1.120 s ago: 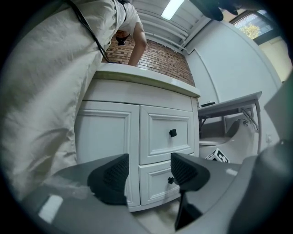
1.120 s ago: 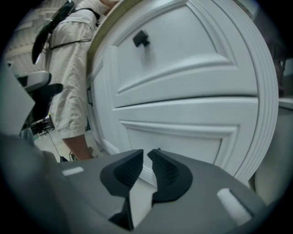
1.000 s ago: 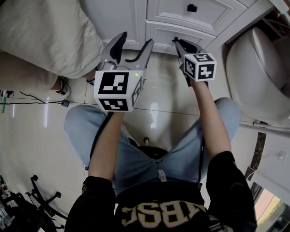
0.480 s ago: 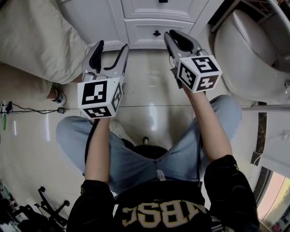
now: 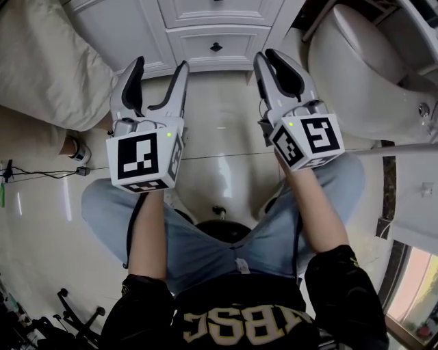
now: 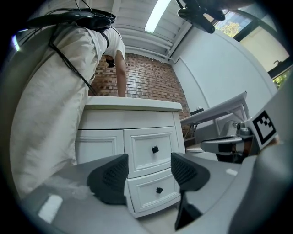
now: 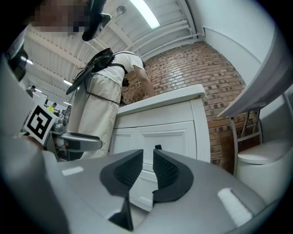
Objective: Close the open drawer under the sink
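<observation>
Two grippers point level at a white vanity (image 5: 137,31). My left gripper (image 5: 159,65) has its jaws apart and empty. My right gripper (image 5: 267,56) has its jaws almost together, with nothing between them. The upper drawer (image 5: 226,10) and lower drawer (image 5: 239,48) both sit flush, so I judge the closing done and hold clear.

A pale, glossy tiled floor (image 5: 226,143) is seen below the fingers. A white cabinet (image 5: 205,41) is stood on it just beyond the left fingers (image 5: 179,85) and right fingers (image 5: 287,75). A toilet (image 5: 363,75) is set right of the right fingers. Left of the left fingers, a shoe (image 5: 76,147) and a thin cable (image 5: 41,176) are found on the tiles.
</observation>
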Available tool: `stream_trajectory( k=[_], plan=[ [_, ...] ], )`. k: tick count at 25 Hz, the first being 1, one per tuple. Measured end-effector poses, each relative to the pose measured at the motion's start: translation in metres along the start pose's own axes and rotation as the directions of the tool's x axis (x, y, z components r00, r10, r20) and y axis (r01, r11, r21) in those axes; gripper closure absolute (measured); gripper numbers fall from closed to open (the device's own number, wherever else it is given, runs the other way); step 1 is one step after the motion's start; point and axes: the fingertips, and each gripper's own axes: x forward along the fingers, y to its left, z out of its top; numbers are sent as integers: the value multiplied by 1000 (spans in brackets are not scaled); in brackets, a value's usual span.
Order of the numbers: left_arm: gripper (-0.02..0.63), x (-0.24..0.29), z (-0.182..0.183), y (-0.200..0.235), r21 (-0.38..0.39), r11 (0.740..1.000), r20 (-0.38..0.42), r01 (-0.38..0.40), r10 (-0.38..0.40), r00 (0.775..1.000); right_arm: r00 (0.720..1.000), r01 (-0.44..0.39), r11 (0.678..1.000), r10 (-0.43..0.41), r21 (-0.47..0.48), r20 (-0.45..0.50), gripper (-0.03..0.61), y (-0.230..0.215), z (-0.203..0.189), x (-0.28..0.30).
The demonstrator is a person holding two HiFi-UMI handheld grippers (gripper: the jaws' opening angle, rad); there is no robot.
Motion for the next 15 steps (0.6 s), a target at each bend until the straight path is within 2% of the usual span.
stream_trajectory(
  k=[2, 5, 7, 9, 12, 15],
  plan=[
    [321, 4, 0, -9, -12, 1000, 5, 11, -11, 1000, 999, 49, 999, -49, 20, 15, 487, -10, -3, -9],
    [321, 5, 1, -23, 26, 999, 21, 33, -34, 999, 990, 118, 991, -122, 60, 67, 372, -21, 7, -22],
    [321, 8, 3, -26, 53, 998, 27, 33, -35, 999, 992, 110, 993, -112, 33, 66, 328, -17, 10, -21],
    [321, 13, 1, -26, 65, 998, 25, 23, -25, 999, 996, 83, 997, -83, -7, 22, 284, -12, 5, -17],
    [321, 16, 2, -24, 29, 1000, 33, 9, -10, 999, 996, 81, 994, -83, -69, -31, 260, -7, -5, -15],
    [321, 18, 5, -22, -2, 1000, 45, 6, -6, 999, 993, 102, 989, -108, -111, -42, 259, -7, -5, -13]
  ],
)
